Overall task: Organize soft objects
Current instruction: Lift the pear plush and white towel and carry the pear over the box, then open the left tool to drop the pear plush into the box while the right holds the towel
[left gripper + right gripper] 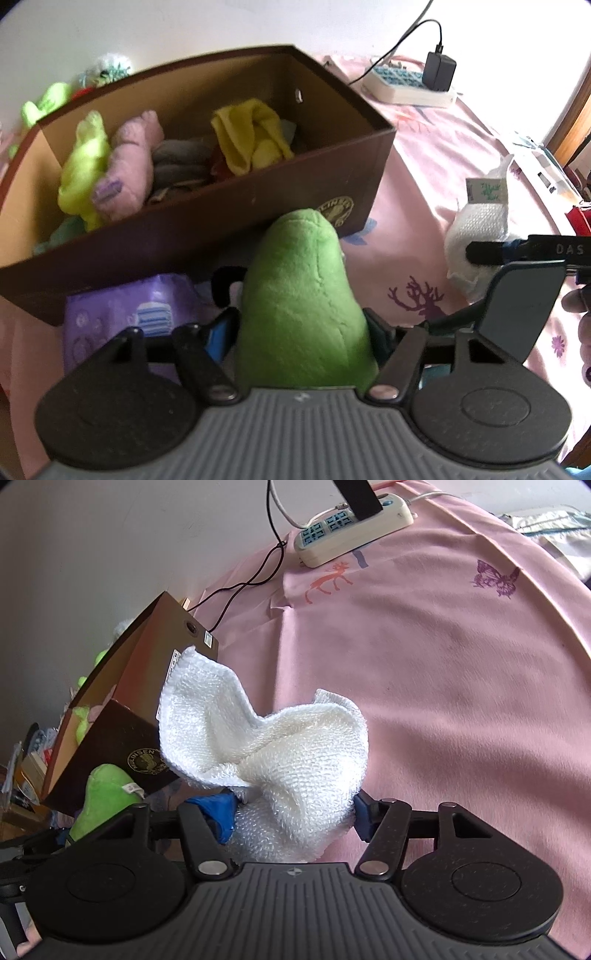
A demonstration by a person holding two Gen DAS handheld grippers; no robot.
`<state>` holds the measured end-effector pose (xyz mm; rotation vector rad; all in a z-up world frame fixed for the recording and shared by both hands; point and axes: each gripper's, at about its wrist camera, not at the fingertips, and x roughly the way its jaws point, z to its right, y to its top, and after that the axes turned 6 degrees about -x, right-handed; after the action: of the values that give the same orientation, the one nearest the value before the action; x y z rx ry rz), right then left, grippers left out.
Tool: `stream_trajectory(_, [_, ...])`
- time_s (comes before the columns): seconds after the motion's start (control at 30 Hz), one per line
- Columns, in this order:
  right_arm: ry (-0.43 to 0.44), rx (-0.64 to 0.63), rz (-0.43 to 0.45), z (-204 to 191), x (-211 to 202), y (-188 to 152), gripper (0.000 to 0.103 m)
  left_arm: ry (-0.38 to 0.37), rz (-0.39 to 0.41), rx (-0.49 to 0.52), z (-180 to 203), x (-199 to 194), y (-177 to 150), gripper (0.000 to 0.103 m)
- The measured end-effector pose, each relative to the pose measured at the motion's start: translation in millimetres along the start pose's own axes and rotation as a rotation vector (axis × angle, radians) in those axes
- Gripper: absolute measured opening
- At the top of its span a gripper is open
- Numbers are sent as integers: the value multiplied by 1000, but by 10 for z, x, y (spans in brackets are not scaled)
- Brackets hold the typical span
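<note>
Left gripper [301, 332] clamped on green plush [299, 295], lower centre of frame, just before brown box [325, 184]. Right gripper [293, 812] clamped on white towel [273, 746], centre of frame, bunched, corners flared upward. Box judged destination; already holds soft items. Both judged light, squashy, non-fragile. Plush best taken mid-body; towel at gathered waist, loose corners may snag on box rim.

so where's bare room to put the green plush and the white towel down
Widest free patch: the pink sheet between the brown box and the power strip. Inside the box, a small gap behind the yellow cloth, at the far corner. Crowded: the box's left end, and the purple packet in front of it.
</note>
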<state>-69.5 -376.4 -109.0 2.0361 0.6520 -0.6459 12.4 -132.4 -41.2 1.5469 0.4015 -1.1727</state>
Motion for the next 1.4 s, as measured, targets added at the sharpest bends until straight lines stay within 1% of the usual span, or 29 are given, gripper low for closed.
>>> stream_trajectory(0.23, [19,53,8,48,-43,-37,45,8,44,-15,3,-189,-15,70])
stream_trajectory(0.37, [21,56,12,40,-54,-51,45,7,89,-36,-58,-382,6,70])
stream_trajectory(0.47, [12,57,20,31,-60,-61,45,-3,135,-49,-107,-570,38,70])
stream_trajectory(0.53, [6,64,29,31,-70,-81,45,3,177,-52,-148,-704,76,70])
stream_trajectory(0.63, [-4,60,43,16,-73,-99,45,-13,243,-65,-255,-913,174,70])
stream_trajectory(0.77, [-21,60,63,-7,-69,-124,46,-4,304,-71,-397,-1018,324,70])
stream_trajectory(0.87, [-28,66,77,-10,-70,-142,46,-4,320,-76,-483,-981,468,70])
stream_trajectory(1.0, [-40,71,92,-24,-73,-168,46,26,343,-58,-545,-859,648,70])
stream_trajectory(1.07, [-45,73,96,-34,-73,-176,46,27,353,-61,-584,-767,717,70])
stream_trajectory(1.4, [-59,97,112,-57,-90,-206,45,44,309,-109,-724,-230,912,71])
